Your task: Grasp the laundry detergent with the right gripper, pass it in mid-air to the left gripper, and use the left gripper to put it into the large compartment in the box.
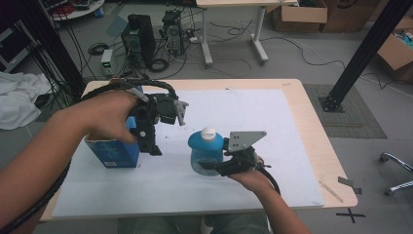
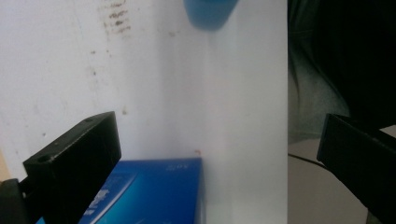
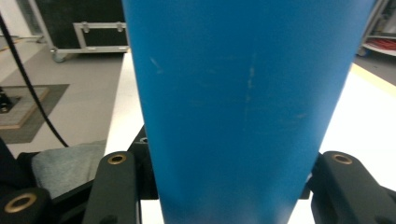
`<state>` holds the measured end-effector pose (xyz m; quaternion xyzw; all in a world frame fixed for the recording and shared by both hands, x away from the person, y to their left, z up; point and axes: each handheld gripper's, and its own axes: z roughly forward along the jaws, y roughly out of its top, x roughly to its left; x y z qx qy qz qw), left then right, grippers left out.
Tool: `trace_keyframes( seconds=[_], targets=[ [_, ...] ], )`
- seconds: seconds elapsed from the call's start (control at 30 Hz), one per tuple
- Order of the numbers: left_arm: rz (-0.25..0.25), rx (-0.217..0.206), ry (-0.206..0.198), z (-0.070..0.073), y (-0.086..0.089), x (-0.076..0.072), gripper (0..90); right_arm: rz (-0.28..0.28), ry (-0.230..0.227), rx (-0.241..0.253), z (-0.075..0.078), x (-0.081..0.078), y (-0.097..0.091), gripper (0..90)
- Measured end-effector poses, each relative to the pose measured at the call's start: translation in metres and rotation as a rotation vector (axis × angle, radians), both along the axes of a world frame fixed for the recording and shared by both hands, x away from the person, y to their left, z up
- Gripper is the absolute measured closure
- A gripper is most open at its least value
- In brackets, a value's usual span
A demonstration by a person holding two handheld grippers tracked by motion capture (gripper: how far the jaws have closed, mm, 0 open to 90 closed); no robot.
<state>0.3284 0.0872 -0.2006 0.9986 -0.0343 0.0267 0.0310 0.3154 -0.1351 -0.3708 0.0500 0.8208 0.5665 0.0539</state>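
Blue bottle (image 3: 243,107): one, clamped low on its body between the right tongs' (image 1: 210,163) jaws; it stood upright with its white cap (image 1: 208,132) on top, over the white mat (image 1: 272,146).
Right tongs: jaws together on the bottle, one on each side of it.
Left tongs (image 2: 219,154): jaws wide apart, nothing between them, pointing down over the box's near end.
Box (image 1: 113,148): one, blue, on the mat directly under the left tongs, well apart from the bottle.
Table (image 1: 311,122): one, pale wood, carrying the mat beyond both tongs.
Risk, slip: the bottle looked smooth and tapered, and the grip sat low, so it could tip or slide out if swung fast.
Risk, knock: the open left jaws hung close above the box and could bump or shove it if lowered off-centre.
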Motion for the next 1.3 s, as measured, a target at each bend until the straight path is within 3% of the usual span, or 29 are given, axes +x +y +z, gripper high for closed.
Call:
trace_keyframes(
  seconds=[0.17, 0.6, 1.0, 1.3],
  targets=[
    [-0.001, -0.005, 0.019, -0.012, -0.004, -0.001, 0.1, 0.054, 0.009, 0.002, -0.005, -0.001, 0.015, 45.7],
    [0.016, 0.0, 0.043, -0.037, -0.003, -0.005, 0.1, 0.132, 0.024, -0.007, -0.021, 0.001, 0.058, 45.8],
    [0.027, 0.022, 0.048, -0.048, -0.004, -0.012, 0.1, 0.158, 0.033, 0.003, -0.025, 0.002, 0.086, 45.9],
    [0.026, 0.036, 0.039, -0.053, -0.005, -0.014, 0.1, 0.162, 0.034, 0.007, -0.025, 0.002, 0.093, 45.9]
  ],
)
